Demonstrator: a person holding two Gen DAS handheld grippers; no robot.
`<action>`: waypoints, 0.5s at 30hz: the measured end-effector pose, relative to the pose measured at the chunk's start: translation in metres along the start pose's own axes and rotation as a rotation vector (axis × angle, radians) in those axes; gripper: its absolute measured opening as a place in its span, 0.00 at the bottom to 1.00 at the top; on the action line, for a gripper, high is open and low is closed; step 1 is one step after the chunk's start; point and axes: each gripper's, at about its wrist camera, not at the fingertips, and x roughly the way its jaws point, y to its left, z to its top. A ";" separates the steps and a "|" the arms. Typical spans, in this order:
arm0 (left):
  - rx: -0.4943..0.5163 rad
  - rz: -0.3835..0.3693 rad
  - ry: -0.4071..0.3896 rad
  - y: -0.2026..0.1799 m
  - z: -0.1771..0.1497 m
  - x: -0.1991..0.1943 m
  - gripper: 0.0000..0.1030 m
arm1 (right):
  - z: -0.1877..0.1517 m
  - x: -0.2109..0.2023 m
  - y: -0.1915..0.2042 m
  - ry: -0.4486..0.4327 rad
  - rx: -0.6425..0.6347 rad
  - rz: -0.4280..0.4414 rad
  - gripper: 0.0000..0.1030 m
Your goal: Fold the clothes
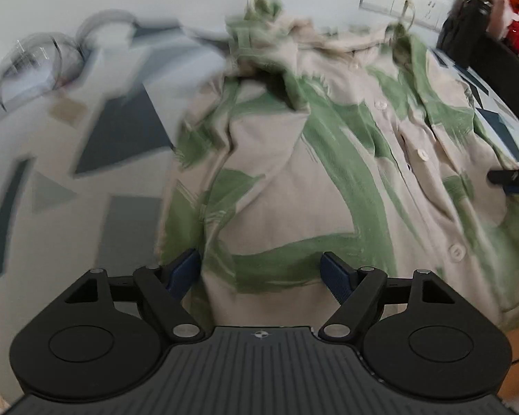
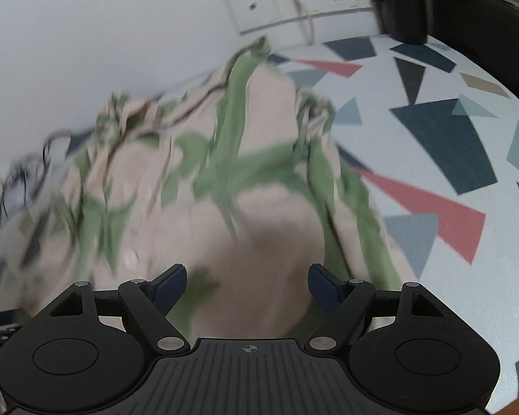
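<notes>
Crumpled beige shirt with brushy green strokes and buttons covers the patterned surface; left tool and right tool hover above it, fingers spread, holding nothing.

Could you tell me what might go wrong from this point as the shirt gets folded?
1. Both the left gripper and the right gripper are open over the crumpled shirt; closing here could pinch several layers and fold in wrinkles.
2. The button placket lies twisted, so a fold may come out skewed.
3. The glassware stands on the patterned tablecloth by the shirt's far left; a dragged sleeve might knock it.
</notes>
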 end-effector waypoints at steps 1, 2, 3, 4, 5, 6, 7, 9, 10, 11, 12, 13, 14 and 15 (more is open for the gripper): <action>0.006 0.018 -0.014 -0.006 -0.005 -0.002 0.76 | -0.008 0.002 0.005 -0.014 -0.063 -0.025 0.71; -0.001 0.017 -0.024 -0.010 -0.009 -0.005 0.68 | -0.016 0.004 0.009 -0.028 -0.127 -0.049 0.71; -0.007 0.017 -0.034 -0.014 -0.012 -0.008 0.54 | -0.025 0.005 0.017 -0.042 -0.211 -0.090 0.62; -0.013 0.019 -0.040 -0.017 -0.014 -0.011 0.44 | -0.032 0.001 0.022 -0.046 -0.243 -0.104 0.43; -0.022 0.015 -0.044 -0.020 -0.016 -0.015 0.18 | -0.037 -0.005 0.024 -0.045 -0.242 -0.097 0.31; -0.041 0.007 -0.042 -0.021 -0.019 -0.018 0.11 | -0.042 -0.011 0.025 -0.043 -0.240 -0.090 0.17; -0.064 -0.001 -0.039 -0.020 -0.022 -0.021 0.11 | -0.048 -0.016 0.027 -0.042 -0.238 -0.083 0.03; -0.111 -0.013 -0.039 -0.019 -0.032 -0.028 0.10 | -0.059 -0.030 0.020 -0.021 -0.206 -0.057 0.01; -0.131 -0.021 -0.037 -0.018 -0.039 -0.032 0.10 | -0.065 -0.038 0.014 -0.015 -0.192 -0.045 0.01; -0.149 -0.031 -0.034 -0.017 -0.045 -0.036 0.10 | -0.070 -0.045 0.008 -0.011 -0.181 -0.035 0.00; -0.162 -0.040 -0.031 -0.015 -0.052 -0.041 0.10 | -0.074 -0.052 0.002 -0.004 -0.164 -0.026 0.00; -0.165 -0.046 -0.029 -0.014 -0.060 -0.047 0.10 | -0.078 -0.059 -0.004 0.003 -0.145 -0.019 0.00; -0.159 -0.047 -0.028 -0.014 -0.067 -0.052 0.10 | -0.081 -0.062 -0.007 0.010 -0.130 -0.013 0.00; -0.150 -0.048 -0.028 -0.014 -0.074 -0.057 0.10 | -0.082 -0.063 -0.009 0.016 -0.117 -0.009 0.00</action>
